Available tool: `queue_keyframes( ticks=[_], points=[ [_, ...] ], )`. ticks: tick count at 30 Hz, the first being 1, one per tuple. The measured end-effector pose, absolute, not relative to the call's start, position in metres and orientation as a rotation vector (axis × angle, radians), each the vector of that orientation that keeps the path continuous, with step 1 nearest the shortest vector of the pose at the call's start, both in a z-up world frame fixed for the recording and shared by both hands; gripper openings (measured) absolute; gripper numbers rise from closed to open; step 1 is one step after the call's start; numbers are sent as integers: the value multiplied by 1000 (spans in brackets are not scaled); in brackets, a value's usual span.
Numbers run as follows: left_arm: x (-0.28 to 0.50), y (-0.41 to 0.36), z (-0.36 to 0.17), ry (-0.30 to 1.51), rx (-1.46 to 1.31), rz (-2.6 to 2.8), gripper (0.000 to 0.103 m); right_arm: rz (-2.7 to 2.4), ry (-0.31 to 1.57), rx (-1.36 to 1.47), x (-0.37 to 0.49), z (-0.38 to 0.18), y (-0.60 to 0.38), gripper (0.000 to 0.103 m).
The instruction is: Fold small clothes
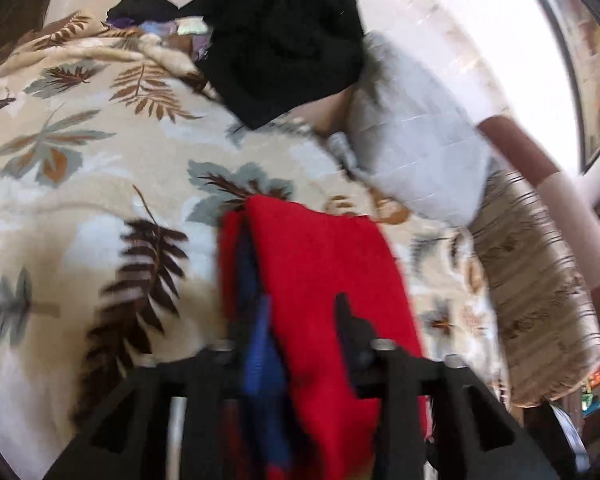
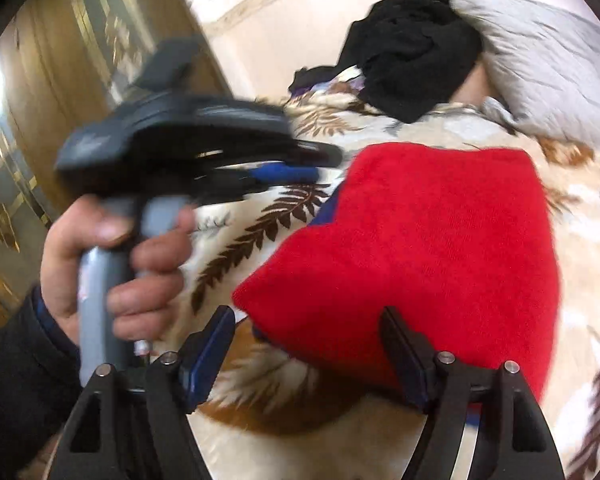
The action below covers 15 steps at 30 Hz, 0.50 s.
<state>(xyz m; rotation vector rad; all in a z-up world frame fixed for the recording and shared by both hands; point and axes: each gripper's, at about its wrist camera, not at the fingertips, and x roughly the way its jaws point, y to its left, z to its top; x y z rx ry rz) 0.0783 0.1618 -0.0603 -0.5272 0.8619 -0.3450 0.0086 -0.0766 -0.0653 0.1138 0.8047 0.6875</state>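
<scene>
A folded red fleece garment [image 2: 440, 248] with blue trim lies on the leaf-patterned blanket [image 2: 260, 224]. My right gripper [image 2: 306, 332] stands wide open at its near edge; the cloth runs between the fingers and the blue pads [image 2: 204, 360] stay clear of it. In the left wrist view the red garment [image 1: 320, 264] fills the gap of my left gripper [image 1: 296, 320], whose jaws stand apart. Seen from the right wrist, the left gripper [image 2: 324, 164] hovers by the garment's far left corner with a hand [image 2: 112, 264] on its grey handle, and nothing is gripped.
A heap of black clothes [image 1: 284, 40] lies at the far end of the blanket [image 1: 80, 140], beside a grey quilted pillow [image 1: 412, 128]. A striped beige cushion [image 1: 540, 288] lies to the right. A wooden wardrobe [image 2: 80, 40] stands on the left.
</scene>
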Motion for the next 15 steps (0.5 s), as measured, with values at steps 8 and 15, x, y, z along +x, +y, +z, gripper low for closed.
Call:
queue_keyframes(
  ticks=[8, 15],
  points=[
    [57, 155, -104, 1021, -461, -165, 24, 600, 792, 295, -2, -51, -156, 78],
    [42, 118, -45, 854, -306, -170, 45, 523, 926, 535, 60, -72, -216, 79]
  ],
)
